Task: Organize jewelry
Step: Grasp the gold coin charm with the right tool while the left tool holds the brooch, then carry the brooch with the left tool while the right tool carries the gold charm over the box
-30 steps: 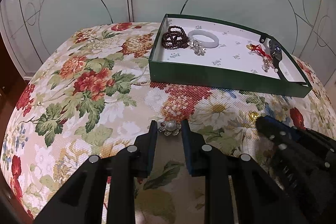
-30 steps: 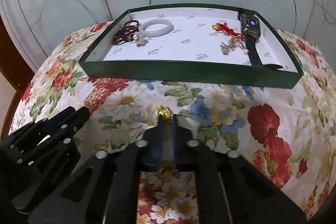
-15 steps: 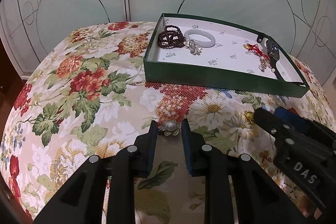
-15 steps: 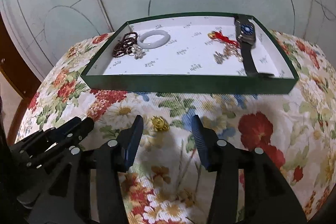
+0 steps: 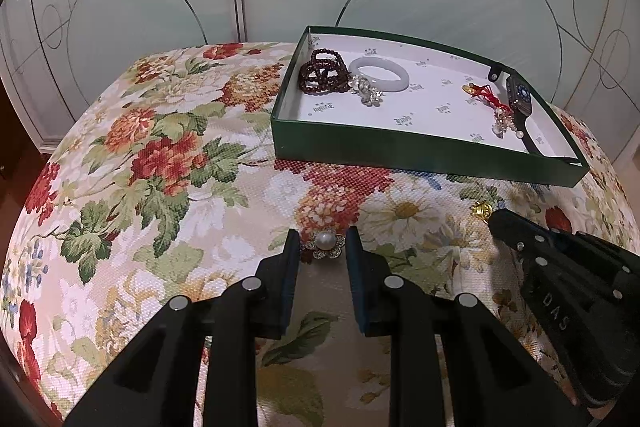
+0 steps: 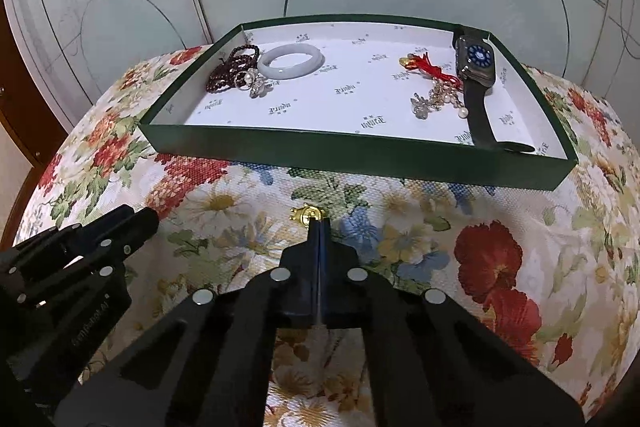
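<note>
Most pieces already lie in the green tray (image 6: 352, 151) well beyond the fingers, leaving two: the left gripper (image 5: 323, 255) clasps the pearl brooch (image 5: 325, 242) between its tips, the right gripper (image 6: 319, 227) is closed at the gold charm (image 6: 307, 214) by its tips
</note>
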Demonstrator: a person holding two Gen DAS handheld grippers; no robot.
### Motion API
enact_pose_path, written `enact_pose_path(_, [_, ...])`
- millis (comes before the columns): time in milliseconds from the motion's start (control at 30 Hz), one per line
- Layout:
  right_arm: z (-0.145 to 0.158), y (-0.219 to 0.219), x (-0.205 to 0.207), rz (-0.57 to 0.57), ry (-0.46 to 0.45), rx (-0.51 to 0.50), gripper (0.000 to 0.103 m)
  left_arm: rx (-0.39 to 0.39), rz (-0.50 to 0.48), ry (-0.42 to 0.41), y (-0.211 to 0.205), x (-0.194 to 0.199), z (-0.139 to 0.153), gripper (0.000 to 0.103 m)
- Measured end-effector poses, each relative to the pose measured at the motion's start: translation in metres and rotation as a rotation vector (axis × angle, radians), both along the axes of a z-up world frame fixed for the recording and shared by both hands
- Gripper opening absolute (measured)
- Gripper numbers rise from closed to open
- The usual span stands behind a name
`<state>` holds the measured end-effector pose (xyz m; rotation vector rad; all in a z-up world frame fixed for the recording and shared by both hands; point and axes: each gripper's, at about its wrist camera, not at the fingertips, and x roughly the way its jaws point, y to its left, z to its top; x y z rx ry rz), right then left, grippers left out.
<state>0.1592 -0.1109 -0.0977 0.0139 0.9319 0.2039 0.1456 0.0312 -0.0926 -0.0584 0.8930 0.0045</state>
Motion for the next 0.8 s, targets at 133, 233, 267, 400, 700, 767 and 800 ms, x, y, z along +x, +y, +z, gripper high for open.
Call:
enact_pose_path(133, [0.004,-0.001,-0.002,0.0,-0.017,0.004,0.003,-0.005,-0.002,0.002,0.0,0.0,-0.001,0.024])
enact_pose_path(233, [0.007,-0.004,-0.001,-0.023,-0.037,0.024,0.05,-0.012,-0.004,0.004,0.0,0.001,0.0,0.024])
enact_pose_path(267, [0.008,-0.004,0.0,-0.024,-0.044,0.029,0.054,-0.013,-0.004,0.003,0.0,0.001,0.0,0.024])
enact_pose_path(400, [0.005,0.004,0.006,0.003,-0.037,0.006,0.052,-0.014,-0.007,0.003,0.0,0.002,0.0,0.024])
enact_pose_path(700, [0.0,0.005,0.008,0.02,-0.009,-0.01,0.02,-0.015,-0.008,0.004,0.0,0.003,0.0,0.024])
enact_pose_path(767, [0.0,0.005,0.008,0.019,-0.012,-0.016,0.02,-0.015,-0.01,0.005,0.0,0.003,0.0,0.024])
enact_pose_path(800, [0.0,0.005,0.007,0.019,-0.013,-0.018,0.02,-0.014,-0.011,0.005,-0.001,0.003,0.0,0.024])
